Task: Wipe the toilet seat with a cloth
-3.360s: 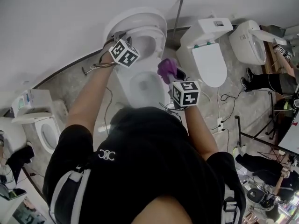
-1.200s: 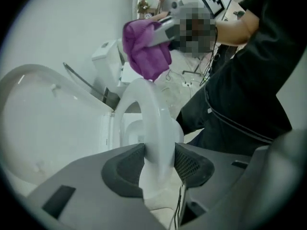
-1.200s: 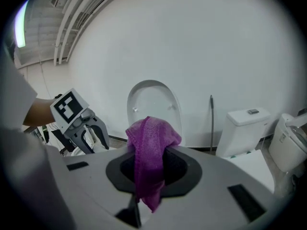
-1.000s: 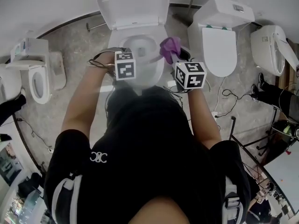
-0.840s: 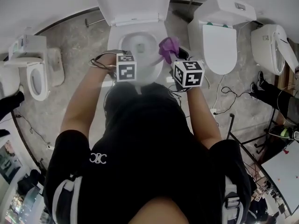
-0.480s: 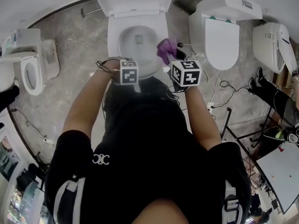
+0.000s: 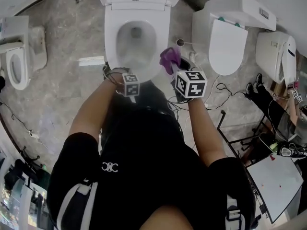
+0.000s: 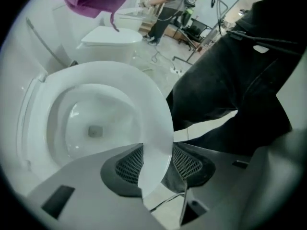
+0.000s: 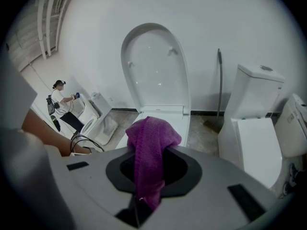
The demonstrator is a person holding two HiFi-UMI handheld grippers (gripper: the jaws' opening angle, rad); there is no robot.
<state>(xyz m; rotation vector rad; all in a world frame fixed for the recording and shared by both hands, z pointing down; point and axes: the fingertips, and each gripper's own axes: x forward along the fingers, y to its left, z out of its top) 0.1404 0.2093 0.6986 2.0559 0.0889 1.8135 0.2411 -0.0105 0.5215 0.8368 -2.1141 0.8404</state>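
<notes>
1. Left gripper (image 8: 156, 166): jaws spread wide. The front rim of the toilet seat (image 8: 144, 95) stands between the two mesh pads (image 8: 127, 166). The rim lies close against both, but a firm press cannot be confirmed. The person's dark clothing is just beside it on the right.

2. Right gripper (image 9: 151, 171): jaws closed on the purple cloth (image 9: 152, 145). The cloth bunches above the jaws and hangs down between them. In the head view it is held over the seat's right edge, near the front, and contact with the seat cannot be told.

3. Toilet seat: lowered onto the bowl (image 8: 91, 128), oval, white.

4. Lid (image 9: 156, 66): raised, upright against the wall (image 9: 249, 23).

5. Open room, left: a broad strip of grey floor (image 7: 67, 80) lies between this toilet and a smaller toilet (image 7: 17, 66) well apart.

6. Open room, right: a narrow gap lies before a neighbouring toilet (image 7: 225, 40) with its lid shut. Cables (image 7: 225, 92) trail on the floor there.

7. Far: a thin rod (image 9: 219, 80) leans on the wall between the two toilets. A person (image 9: 60, 99) stands at a distant toilet on the left.
</notes>
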